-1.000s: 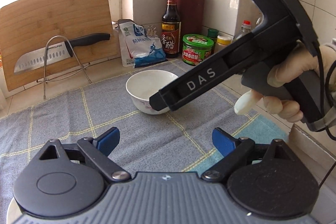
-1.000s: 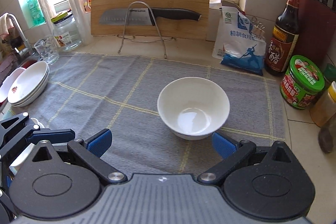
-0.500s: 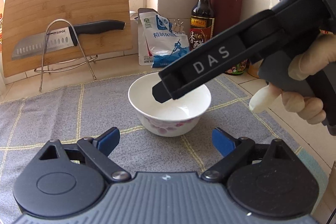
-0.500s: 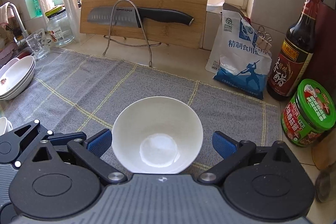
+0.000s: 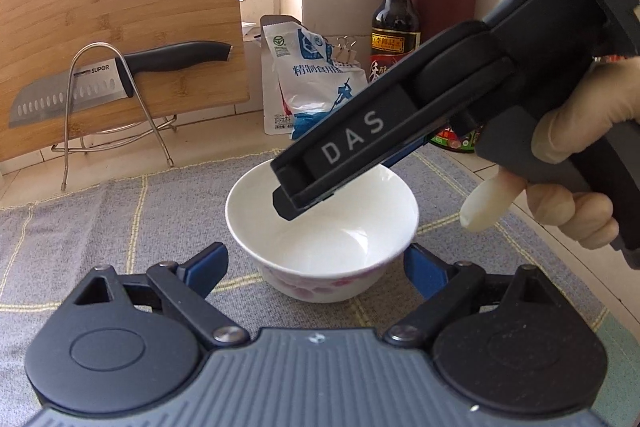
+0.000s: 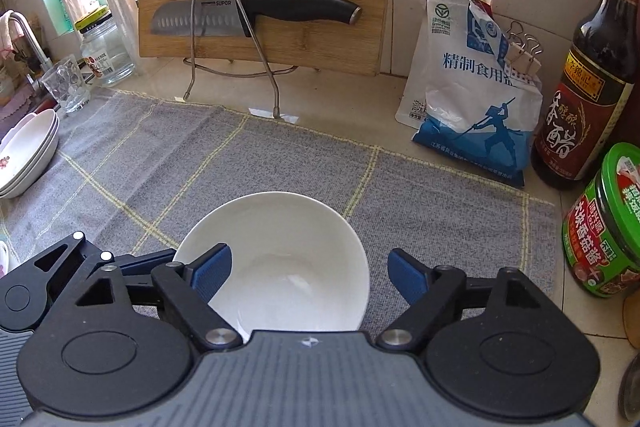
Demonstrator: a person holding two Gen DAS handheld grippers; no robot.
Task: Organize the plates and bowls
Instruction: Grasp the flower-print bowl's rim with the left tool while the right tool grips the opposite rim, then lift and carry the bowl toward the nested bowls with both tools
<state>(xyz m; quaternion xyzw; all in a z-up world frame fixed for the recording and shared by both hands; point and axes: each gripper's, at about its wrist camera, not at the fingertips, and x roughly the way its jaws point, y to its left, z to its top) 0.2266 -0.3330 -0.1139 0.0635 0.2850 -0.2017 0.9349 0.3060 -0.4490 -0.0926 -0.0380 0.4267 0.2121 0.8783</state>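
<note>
Left wrist view first: the bowl (image 5: 322,227) is sitting upright on the grey checked cloth (image 5: 100,219) covering the surface, and it's looking empty, just clean white inside with pink flowers on the outside. The left gripper (image 5: 316,267) is hanging right in front of it with its blue fingers (image 5: 208,263) spread wide, one either side of the bowl and not touching it as far as I can tell. The right gripper (image 5: 400,147) is coming in from above at a slant, nose dipping over the bowl's mouth; can't tell its finger state from this angle.

Right wrist view: the right gripper (image 6: 308,271) is looking down into the same bowl (image 6: 276,259), fingers (image 6: 210,269) open, the left pad over the inside of the rim and the right pad outside it, nothing pinched yet. Over at the far left edge some plates (image 6: 28,151) are sitting already stacked, with another white dish (image 6: 3,255) poking in lower down, too cropped to identify.

So I'm guessing the plates are sorted and this bowl is what's left: grab it by the rim, carry it over. The jar (image 6: 604,223), bottle (image 6: 592,87) and salt bag (image 6: 472,99) are just standing around on the right.
</note>
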